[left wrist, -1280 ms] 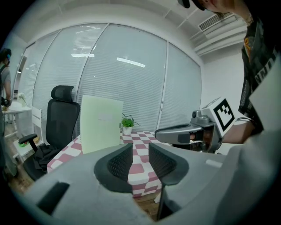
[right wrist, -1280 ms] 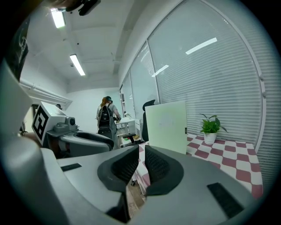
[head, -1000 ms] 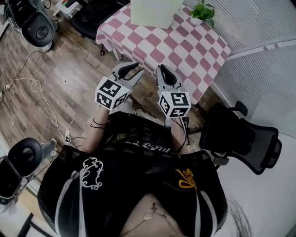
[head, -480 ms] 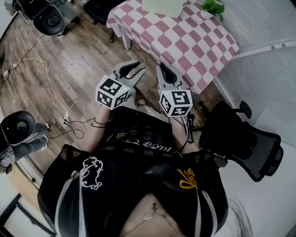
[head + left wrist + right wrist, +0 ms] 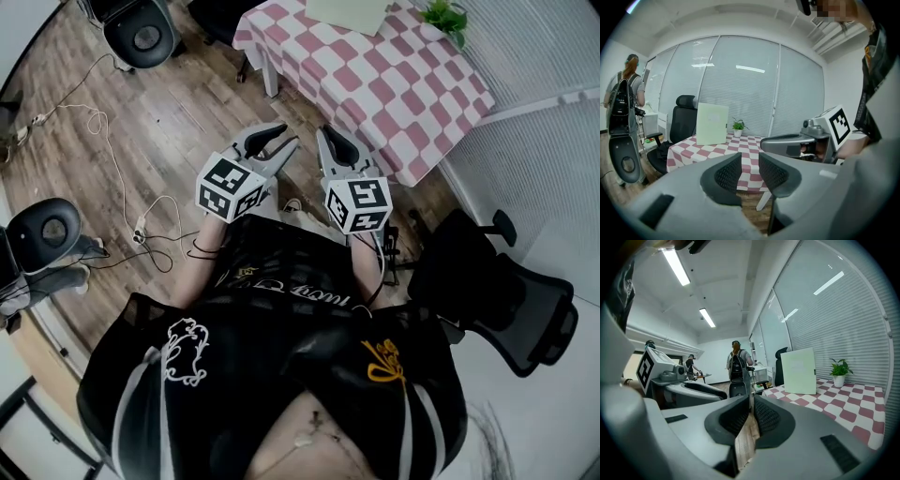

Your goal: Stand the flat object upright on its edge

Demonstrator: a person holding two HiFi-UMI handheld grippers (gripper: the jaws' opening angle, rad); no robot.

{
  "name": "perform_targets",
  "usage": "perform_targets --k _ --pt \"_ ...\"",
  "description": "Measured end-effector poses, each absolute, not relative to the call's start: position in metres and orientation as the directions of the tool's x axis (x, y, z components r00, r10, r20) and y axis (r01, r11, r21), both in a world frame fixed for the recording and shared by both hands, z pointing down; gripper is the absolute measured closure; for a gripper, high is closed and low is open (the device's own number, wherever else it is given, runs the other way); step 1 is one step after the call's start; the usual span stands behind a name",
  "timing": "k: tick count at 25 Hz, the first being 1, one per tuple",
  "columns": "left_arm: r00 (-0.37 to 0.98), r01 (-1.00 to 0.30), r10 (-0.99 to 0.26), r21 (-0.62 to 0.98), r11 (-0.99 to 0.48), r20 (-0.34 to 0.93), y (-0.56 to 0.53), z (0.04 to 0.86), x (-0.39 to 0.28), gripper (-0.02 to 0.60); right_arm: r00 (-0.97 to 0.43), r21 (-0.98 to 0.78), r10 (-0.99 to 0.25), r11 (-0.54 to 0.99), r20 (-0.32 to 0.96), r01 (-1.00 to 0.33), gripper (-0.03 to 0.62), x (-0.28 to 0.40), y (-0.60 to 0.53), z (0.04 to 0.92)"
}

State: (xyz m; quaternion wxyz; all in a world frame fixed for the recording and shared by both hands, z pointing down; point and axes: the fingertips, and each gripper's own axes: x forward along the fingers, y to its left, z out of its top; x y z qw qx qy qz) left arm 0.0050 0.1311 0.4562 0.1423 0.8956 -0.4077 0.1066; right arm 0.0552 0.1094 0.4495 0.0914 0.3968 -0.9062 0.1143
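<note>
The flat object is a pale green board (image 5: 349, 11) on the pink-and-white checked table (image 5: 403, 84). It stands upright there in the left gripper view (image 5: 712, 123) and in the right gripper view (image 5: 798, 371). Both grippers are held in the air in front of the person's chest, well short of the table. My left gripper (image 5: 284, 137) (image 5: 749, 164) has a narrow gap between its pads and nothing in it. The jaws of my right gripper (image 5: 324, 137) (image 5: 751, 405) are closing, almost touching, with nothing between them.
A small potted plant (image 5: 448, 16) stands on the table's far corner. A black office chair (image 5: 511, 300) is close on the right, and more chairs (image 5: 141, 33) stand at the far left. Cables (image 5: 112, 150) lie on the wooden floor. A person with a backpack (image 5: 737, 363) stands beyond.
The head view has swung: the table has slid towards the upper right and more floor shows on the left. Both grippers keep the same pose in front of the chest.
</note>
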Motion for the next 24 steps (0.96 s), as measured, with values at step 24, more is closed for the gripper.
perform_targets --k 24 --pt "0.6 -0.798 -0.74 0.164 -0.58 0.303 0.128 0.466 -0.011 0.459 -0.695 -0.101 -0.661 0.7 0.284 -0.707 0.559 0.043 0.106 0.46"
